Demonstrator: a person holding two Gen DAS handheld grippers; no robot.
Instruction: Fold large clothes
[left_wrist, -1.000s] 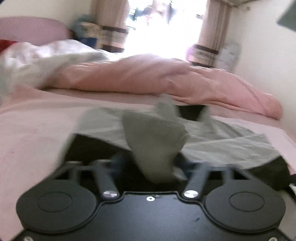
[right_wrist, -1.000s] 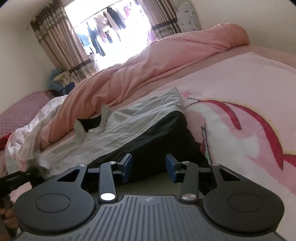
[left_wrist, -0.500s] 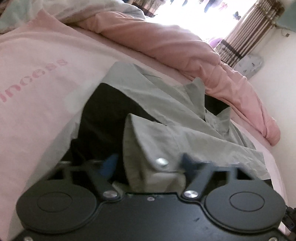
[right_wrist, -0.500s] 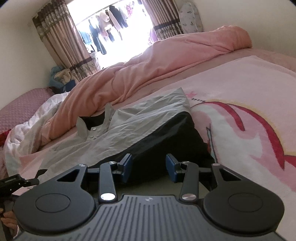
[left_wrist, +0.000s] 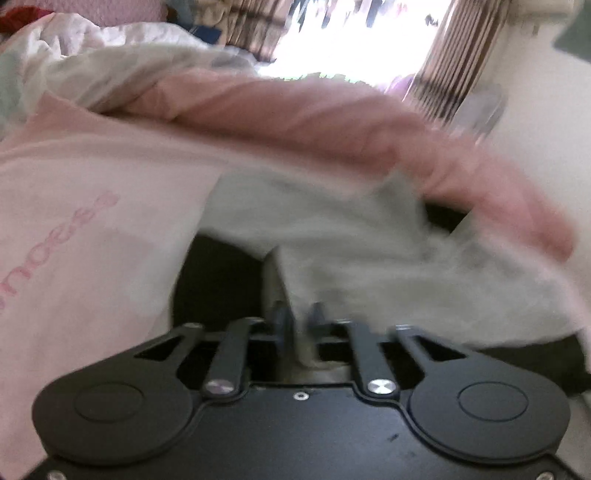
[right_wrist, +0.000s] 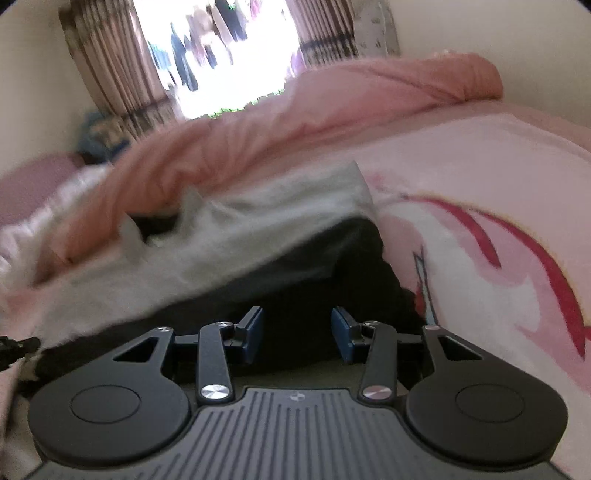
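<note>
A grey collared shirt (left_wrist: 369, 258) with a black lower part (right_wrist: 332, 266) lies spread on the pink bed sheet (left_wrist: 92, 229). In the blurred left wrist view, my left gripper (left_wrist: 299, 321) has its jaws closing, and its narrow fingers pinch a raised fold of the grey cloth at the shirt's near edge. In the right wrist view the same shirt (right_wrist: 240, 236) runs off to the left. My right gripper (right_wrist: 297, 332) stands open low over the black part. Its blue pads (right_wrist: 251, 332) are well apart with only dark cloth behind them.
A rolled pink duvet (right_wrist: 332, 122) lies along the far side of the bed behind the shirt. White bedding (left_wrist: 110, 70) is heaped at the far left. A bright window with striped curtains (right_wrist: 110, 74) is beyond. The sheet's red-and-white print (right_wrist: 517, 266) is to the right.
The left jaws have narrowed from wide apart to a pinch on the grey fold, and that gripper has dropped closer to the shirt. The right gripper has edged nearer the black part, jaws unchanged.
</note>
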